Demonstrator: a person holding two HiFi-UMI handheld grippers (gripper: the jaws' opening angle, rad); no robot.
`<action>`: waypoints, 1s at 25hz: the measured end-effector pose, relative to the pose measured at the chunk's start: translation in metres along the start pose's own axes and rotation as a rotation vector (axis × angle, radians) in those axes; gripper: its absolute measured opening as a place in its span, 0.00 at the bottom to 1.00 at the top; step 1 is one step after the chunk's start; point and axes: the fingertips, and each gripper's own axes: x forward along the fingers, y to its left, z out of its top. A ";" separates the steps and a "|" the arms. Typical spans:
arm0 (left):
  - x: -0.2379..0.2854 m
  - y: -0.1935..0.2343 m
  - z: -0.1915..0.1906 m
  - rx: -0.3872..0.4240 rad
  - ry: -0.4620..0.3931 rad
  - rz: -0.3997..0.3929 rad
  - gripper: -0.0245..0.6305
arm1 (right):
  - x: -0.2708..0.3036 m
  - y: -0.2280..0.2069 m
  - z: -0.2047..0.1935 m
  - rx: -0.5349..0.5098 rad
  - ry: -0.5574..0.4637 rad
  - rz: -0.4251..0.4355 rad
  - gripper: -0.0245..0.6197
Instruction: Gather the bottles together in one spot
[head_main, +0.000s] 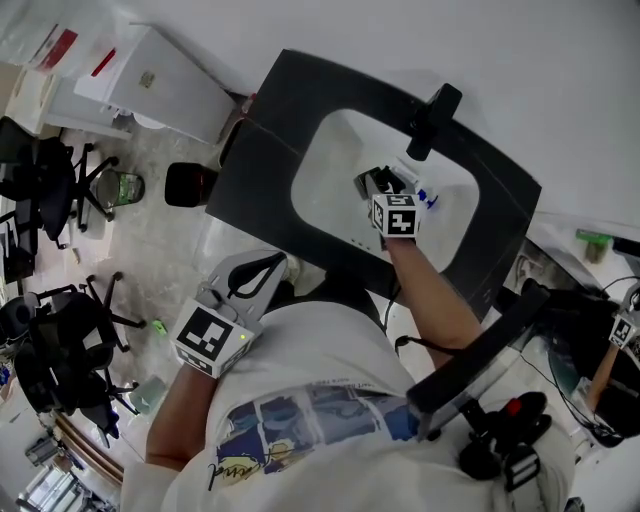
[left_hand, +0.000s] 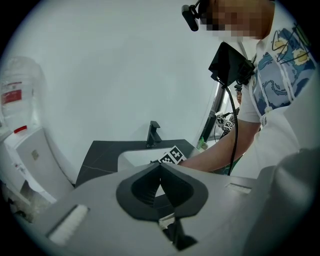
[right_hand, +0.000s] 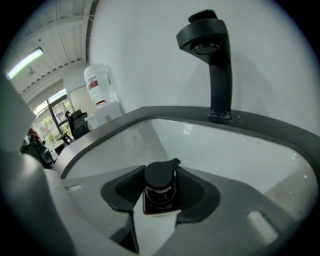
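Between the pads of the right claw (right_hand: 161, 172): a pump bottle (right_hand: 161, 194), upright, with its black pump head filling the gap.
Right claw's state: closed on the pump bottle, with the 2 pads against the sides of the pump head. The hold is probably this high because the head gives a narrow, firm purchase for lifting.
Below the right claw: the white sink basin (right_hand: 225, 145). I cannot tell whether the bottle still stands on it.
Ahead of the right claw: the black faucet (right_hand: 215, 65), well apart, on the dark counter (head_main: 260, 160).
Just beside the right claw, head view: a white item (head_main: 426, 196) with blue print, perhaps another bottle but too small to tell.
Left claw (left_hand: 160, 167): its 2 jaws are shut tip to tip with nothing between them. It is held back by the person's waist, outside the basin, likely to leave room.
Step, as judged: securing 1 bottle for carrying to the gathering spot.
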 end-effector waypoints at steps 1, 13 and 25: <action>0.000 0.000 0.003 0.008 0.001 -0.001 0.04 | -0.001 0.000 0.000 0.001 0.000 0.000 0.32; 0.013 -0.011 0.020 0.106 0.011 -0.099 0.04 | -0.040 0.014 -0.007 -0.099 -0.012 0.051 0.30; 0.042 -0.031 0.031 0.161 -0.007 -0.245 0.04 | -0.116 -0.016 0.032 -0.174 -0.087 0.046 0.30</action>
